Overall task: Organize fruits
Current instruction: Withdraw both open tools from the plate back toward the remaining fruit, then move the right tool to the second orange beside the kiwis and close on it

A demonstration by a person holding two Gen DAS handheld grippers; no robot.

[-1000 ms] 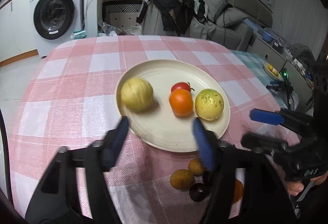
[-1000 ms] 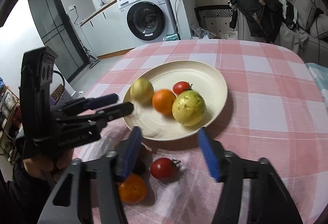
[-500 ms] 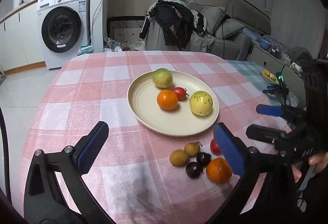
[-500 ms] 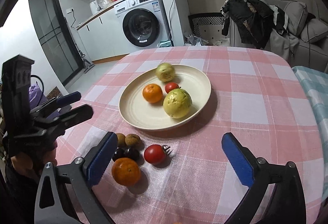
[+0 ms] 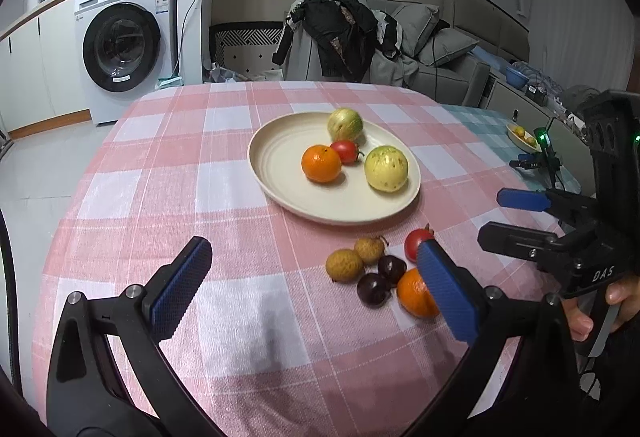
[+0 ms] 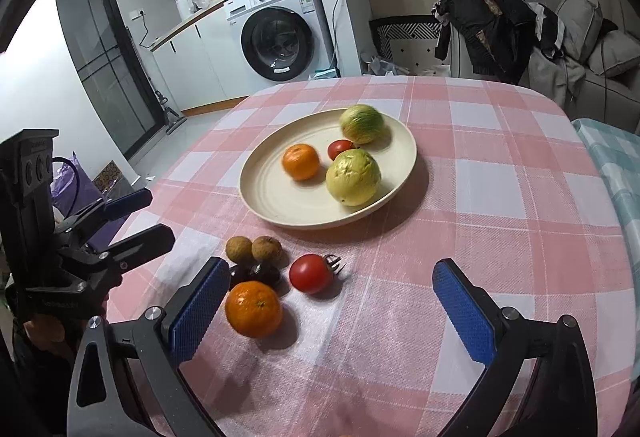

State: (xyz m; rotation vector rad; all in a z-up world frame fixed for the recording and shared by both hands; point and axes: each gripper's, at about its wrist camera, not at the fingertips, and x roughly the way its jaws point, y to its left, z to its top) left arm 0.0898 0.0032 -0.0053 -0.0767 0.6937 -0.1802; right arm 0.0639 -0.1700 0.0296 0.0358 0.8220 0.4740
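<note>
A cream plate (image 5: 280, 173) sits on a table under a pink-and-white checked cloth (image 5: 168, 165) and serves as the landmark here. On the plate lie four fruits: a greenish round fruit (image 5: 345, 124) at its far rim, a small tomato (image 5: 345, 151) just in front of that, an orange (image 5: 321, 163) touching the tomato on the left, and a pale yellow-green fruit (image 5: 386, 168) towards the plate's right edge.

Off the plate, on the cloth just beyond its near rim, a loose cluster waits: two brown longans (image 6: 254, 249) side by side nearest the plate, two dark cherries (image 5: 380, 279) behind them, a second orange (image 6: 253, 308) farthest from the plate, and a stemmed tomato (image 6: 311, 273) to the cluster's right. In the left wrist view one blue pad covers part of that orange and tomato, so whether they touch is hard to say.

The left gripper (image 5: 316, 287) hangs over bare cloth on the near side of the plate, its fingers spread wide with nothing between them. The right gripper (image 6: 340, 307) hovers above the cluster side, fingers likewise far apart and gripping nothing.
</note>
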